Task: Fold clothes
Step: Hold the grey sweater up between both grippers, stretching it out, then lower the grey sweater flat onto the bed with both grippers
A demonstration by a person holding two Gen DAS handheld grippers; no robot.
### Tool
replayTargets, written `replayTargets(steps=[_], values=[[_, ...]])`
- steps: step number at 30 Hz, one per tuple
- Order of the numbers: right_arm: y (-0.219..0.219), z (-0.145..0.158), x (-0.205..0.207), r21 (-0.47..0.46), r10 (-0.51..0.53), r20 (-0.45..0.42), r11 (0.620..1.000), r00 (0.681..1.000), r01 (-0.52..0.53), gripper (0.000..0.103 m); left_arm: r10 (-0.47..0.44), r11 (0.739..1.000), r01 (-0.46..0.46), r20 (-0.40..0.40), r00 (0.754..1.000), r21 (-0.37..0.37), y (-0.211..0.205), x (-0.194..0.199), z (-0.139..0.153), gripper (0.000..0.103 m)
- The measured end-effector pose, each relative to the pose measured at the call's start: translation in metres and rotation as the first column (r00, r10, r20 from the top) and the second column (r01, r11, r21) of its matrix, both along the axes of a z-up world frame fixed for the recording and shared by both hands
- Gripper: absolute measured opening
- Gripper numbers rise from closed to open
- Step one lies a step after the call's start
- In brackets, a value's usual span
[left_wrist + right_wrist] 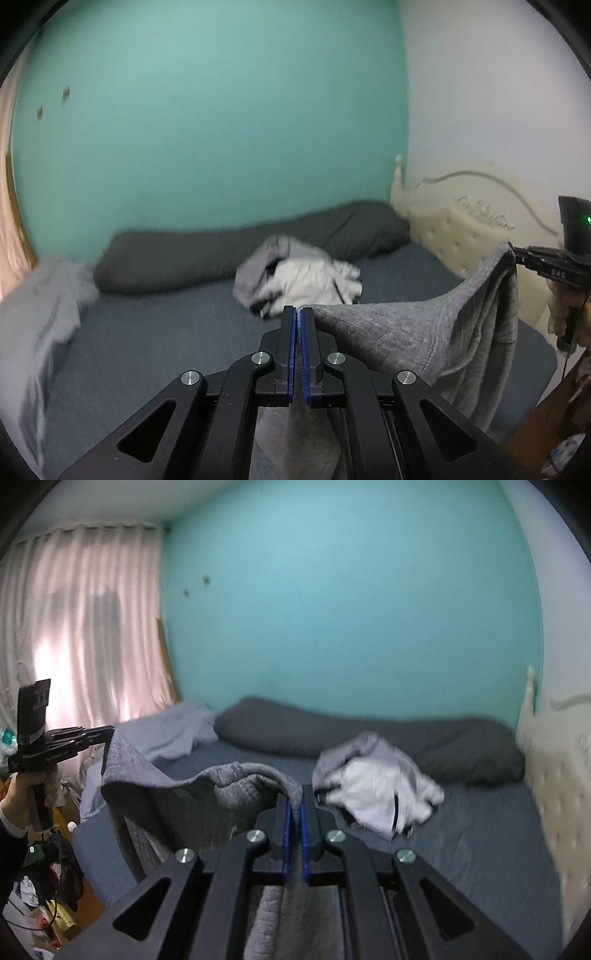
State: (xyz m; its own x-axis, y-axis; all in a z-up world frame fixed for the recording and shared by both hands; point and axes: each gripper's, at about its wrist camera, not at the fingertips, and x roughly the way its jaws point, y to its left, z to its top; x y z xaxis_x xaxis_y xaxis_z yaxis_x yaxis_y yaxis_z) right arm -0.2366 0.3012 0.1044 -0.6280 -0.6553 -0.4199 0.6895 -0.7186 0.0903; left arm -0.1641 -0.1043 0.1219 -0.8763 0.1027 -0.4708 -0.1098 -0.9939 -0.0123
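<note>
Both pairs of jaws are clamped on one grey garment [424,339]. The left gripper [298,314] pinches an edge between its blue pads, and the right gripper [294,805] pinches another edge the same way, so the cloth spans sagging between them and the rest hangs below the jaws, above the bed [166,332]. Just beyond the left jaws lies a crumpled pile [295,280] of white and grey clothes; farther back a dark pillow [221,251] runs along the teal wall [221,110].

My reading: this is the spread-out step, with the garment held by two points before being laid down. The next move calls for drawing the grippers apart to take up the sag, then lowering the cloth flat onto bare sheet short of the pile.
</note>
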Motion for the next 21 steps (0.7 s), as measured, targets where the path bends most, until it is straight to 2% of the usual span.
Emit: replayTargets(steps=[3, 11, 16, 21], values=[[-0.013, -0.050, -0.038, 0.037, -0.017, 0.067, 0.999, 0.998, 0.014, 0.004, 0.013, 1.000, -0.014, 0.057, 0.998, 0.013, -0.010, -0.043, -0.044, 0.003], [-0.051, -0.152, -0.136, 0.100, -0.058, 0.193, 0.994, 0.979, 0.040, 0.004, 0.040, 0.996, -0.053, 0.177, 0.983, 0.074, -0.034, -0.155, -0.144, 0.003], [-0.070, -0.198, -0.197, 0.115, -0.083, 0.249, 0.992, 0.965, 0.055, 0.004, 0.049, 0.991, -0.075, 0.220, 0.974, 0.110, -0.050, -0.213, -0.189, 0.003], [-0.086, -0.231, -0.253, 0.140, -0.101, 0.285, 0.988, 0.953, 0.063, 0.004, 0.055, 0.988, -0.090, 0.258, 0.964, 0.125, -0.061, -0.258, -0.221, 0.003]])
